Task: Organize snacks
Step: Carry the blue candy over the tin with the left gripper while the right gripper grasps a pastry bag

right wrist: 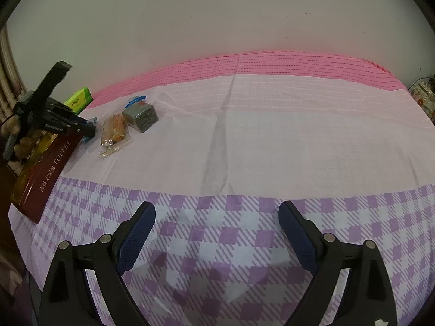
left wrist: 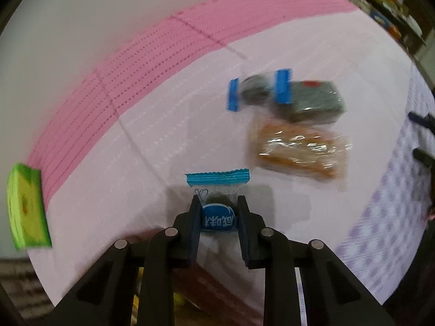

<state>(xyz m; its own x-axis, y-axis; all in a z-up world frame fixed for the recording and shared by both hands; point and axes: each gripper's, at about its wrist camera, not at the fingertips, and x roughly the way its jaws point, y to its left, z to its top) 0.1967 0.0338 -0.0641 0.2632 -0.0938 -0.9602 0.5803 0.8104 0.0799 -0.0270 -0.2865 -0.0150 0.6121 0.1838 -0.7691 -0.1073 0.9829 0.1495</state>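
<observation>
Pinching a small blue-and-clear snack packet (left wrist: 217, 203) between its two pads, the left gripper (left wrist: 218, 212) points steeply down at the pale pink cloth (left wrist: 163, 135); its jaws are closed on the packet's middle, with the packet's crimped blue edge sticking out ahead at twelve o'clock. At about one o'clock from that grip lies a clear bag of orange snacks (left wrist: 299, 149), and just beyond it, touching or nearly so, a dark grey wrapped block (left wrist: 315, 100) with a blue-ended packet (left wrist: 252, 92) beside it at its nine o'clock. A green box (left wrist: 25, 206) sits at the cloth's edge at nine o'clock. In the right wrist view, the right gripper (right wrist: 217, 231) hangs with jaws spread wide and nothing between them over purple checked fabric (right wrist: 217, 258). A dark red toffee box (right wrist: 46, 168) lies at ten o'clock, next to the left gripper, with the snacks further back.
</observation>
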